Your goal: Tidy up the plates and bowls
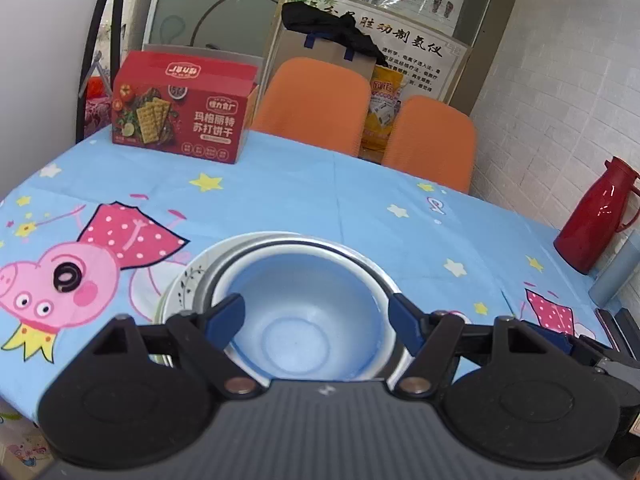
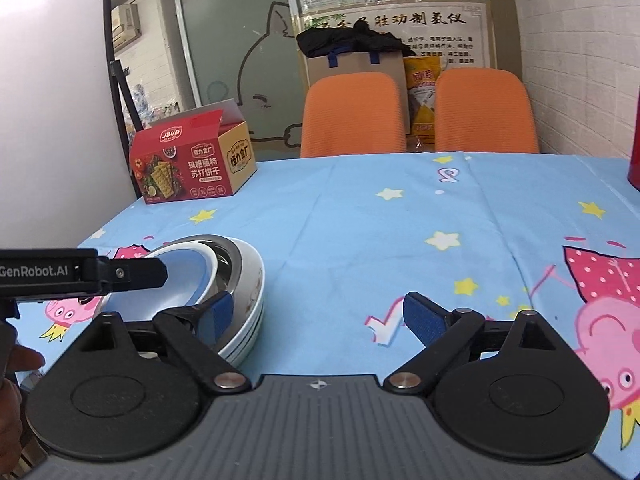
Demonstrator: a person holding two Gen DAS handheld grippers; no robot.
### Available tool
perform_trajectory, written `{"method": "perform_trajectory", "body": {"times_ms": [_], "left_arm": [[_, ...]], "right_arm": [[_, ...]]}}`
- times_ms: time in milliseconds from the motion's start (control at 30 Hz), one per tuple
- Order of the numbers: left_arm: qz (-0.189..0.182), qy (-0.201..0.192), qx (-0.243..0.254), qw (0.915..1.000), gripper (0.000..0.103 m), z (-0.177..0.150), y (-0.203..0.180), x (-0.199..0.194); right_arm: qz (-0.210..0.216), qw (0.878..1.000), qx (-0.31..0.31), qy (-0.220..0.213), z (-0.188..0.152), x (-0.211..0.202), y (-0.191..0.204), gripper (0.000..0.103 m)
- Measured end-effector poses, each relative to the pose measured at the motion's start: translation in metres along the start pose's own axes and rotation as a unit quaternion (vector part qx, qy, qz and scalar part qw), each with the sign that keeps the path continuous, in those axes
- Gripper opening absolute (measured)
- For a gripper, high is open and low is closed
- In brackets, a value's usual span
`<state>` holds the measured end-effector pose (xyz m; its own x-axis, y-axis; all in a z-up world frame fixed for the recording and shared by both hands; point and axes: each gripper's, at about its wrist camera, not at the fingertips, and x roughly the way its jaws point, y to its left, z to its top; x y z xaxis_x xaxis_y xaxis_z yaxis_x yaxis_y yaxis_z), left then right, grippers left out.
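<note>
A stack of dishes sits on the blue cartoon tablecloth: a pale blue bowl (image 1: 308, 312) on top, nested in a metal bowl (image 1: 360, 258), over white patterned plates (image 1: 184, 280). My left gripper (image 1: 318, 320) is open just above the blue bowl, its fingers to either side of the bowl's inside and holding nothing. In the right wrist view the same stack (image 2: 240, 280) stands at the left with the left gripper's arm (image 2: 80, 272) over it. My right gripper (image 2: 318, 320) is open and empty above bare cloth to the right of the stack.
A red cracker box (image 1: 184, 108) stands at the table's far left. A red thermos (image 1: 596, 216) stands at the right edge by the wall. Two orange chairs (image 1: 316, 100) are behind the table, with a paper bag (image 2: 356, 62) beyond.
</note>
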<state>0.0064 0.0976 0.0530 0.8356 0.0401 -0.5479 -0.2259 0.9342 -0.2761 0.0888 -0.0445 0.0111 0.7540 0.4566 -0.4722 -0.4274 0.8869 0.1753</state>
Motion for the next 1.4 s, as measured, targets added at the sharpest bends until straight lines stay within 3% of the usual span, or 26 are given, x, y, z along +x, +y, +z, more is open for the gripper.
{"method": "perform_trajectory", "body": {"times_ms": [133,267,833,1400], "left_arm": [[0.005,-0.005,0.026,0.9996,0.072,-0.021,-0.020,-0.018],[0.007,0.021,0.035,0.9991,0.072,-0.039,-0.031,-0.023],[0.038,0.013,0.093,0.9949,0.072,-0.098,-0.047,-0.053],[0.033,0.016,0.105,0.9938,0.072,-0.124,-0.053,-0.060]], "right_arm": [[-0.022,1.000,0.008,-0.013,-0.011,-0.024,-0.006,0.103],[-0.039,0.999,0.024,-0.006,-0.025,-0.039,-0.012,0.103],[-0.026,0.998,0.054,-0.007,-0.073,-0.070,-0.019,0.103],[-0.024,0.997,0.075,-0.012,-0.102,-0.090,-0.027,0.103]]}}
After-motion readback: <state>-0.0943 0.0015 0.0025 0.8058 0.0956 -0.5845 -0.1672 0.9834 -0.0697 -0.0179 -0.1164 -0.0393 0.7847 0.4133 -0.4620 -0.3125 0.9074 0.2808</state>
